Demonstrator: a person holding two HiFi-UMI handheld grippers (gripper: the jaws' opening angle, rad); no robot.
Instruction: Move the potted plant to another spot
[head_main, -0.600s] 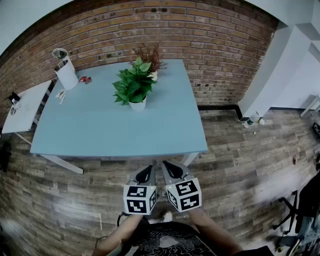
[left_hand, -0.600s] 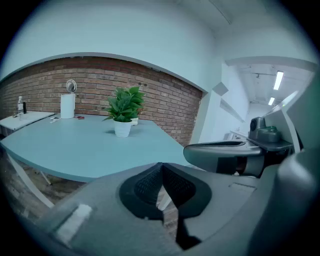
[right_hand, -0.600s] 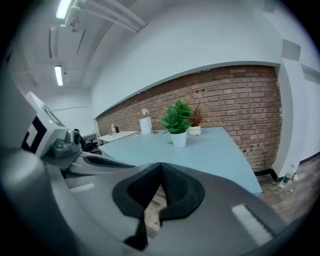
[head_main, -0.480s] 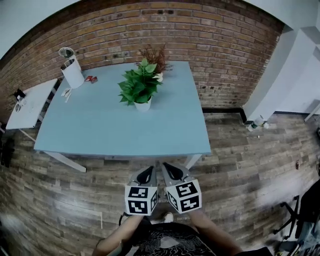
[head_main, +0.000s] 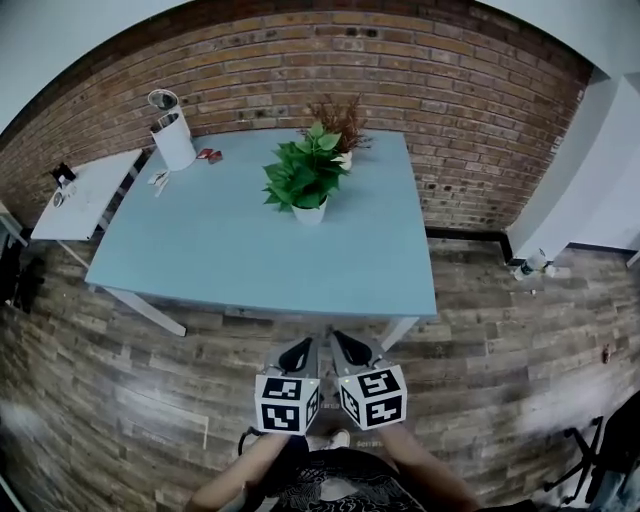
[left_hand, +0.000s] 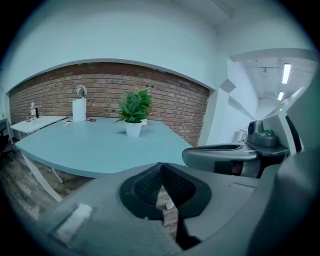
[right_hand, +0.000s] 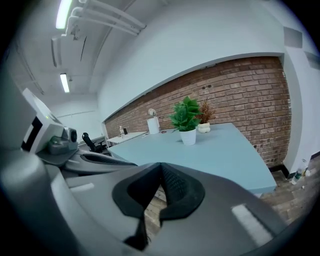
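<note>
Left gripper, right gripper: jaws together, empty; potted plant perhaps against dried sprig

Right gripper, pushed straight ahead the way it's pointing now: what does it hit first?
Most likely the near edge of the blue table, just beyond the shut right gripper; depth is hard to judge. The potted plant stands farther back.

The person's bare forearms reach forward side by side, holding the grey left gripper and the grey right gripper close together, each with a black-and-white marker cube on top, tilted slightly downward, black ribbed fingers pressed shut.
</note>
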